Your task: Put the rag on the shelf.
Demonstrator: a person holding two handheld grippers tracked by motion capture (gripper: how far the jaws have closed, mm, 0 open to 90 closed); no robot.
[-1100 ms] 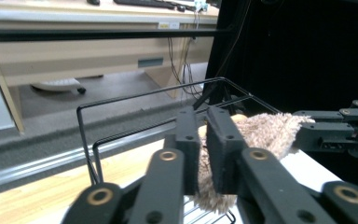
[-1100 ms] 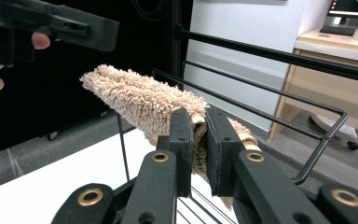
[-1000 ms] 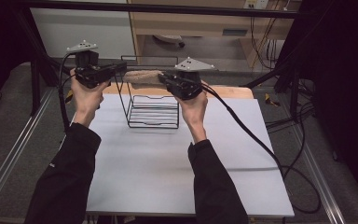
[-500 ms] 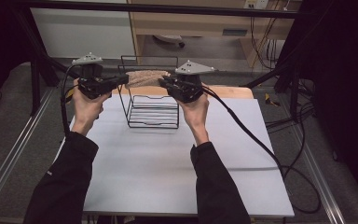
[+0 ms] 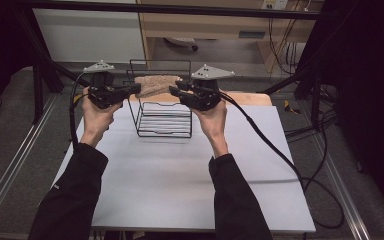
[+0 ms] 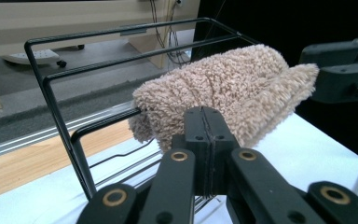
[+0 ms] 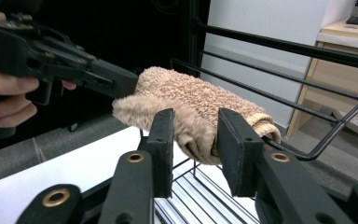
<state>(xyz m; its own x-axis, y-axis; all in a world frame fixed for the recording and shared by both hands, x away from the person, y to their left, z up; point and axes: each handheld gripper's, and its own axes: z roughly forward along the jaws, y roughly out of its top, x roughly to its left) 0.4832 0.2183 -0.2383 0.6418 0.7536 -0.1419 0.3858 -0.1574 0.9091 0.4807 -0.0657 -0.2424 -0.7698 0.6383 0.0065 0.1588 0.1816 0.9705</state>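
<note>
The beige towel (image 5: 155, 84) lies draped over the top bars of the black wire rack (image 5: 164, 120), which stands on the white worktop (image 5: 180, 175). The left gripper (image 5: 132, 90) has its 2 fingers (image 6: 193, 140) pressed tight together, pinching the towel's near edge. The right gripper (image 5: 179, 90) faces it from the opposite end; its fingers (image 7: 161, 144) have just been spreading and now stand apart, with a fold of the towel hanging loosely between them. The rack sits below and between both sets of fingers.

Towel (image 5: 156, 85) atop wire rack (image 5: 163, 125) on table (image 5: 180, 185), between both tongs.
</note>
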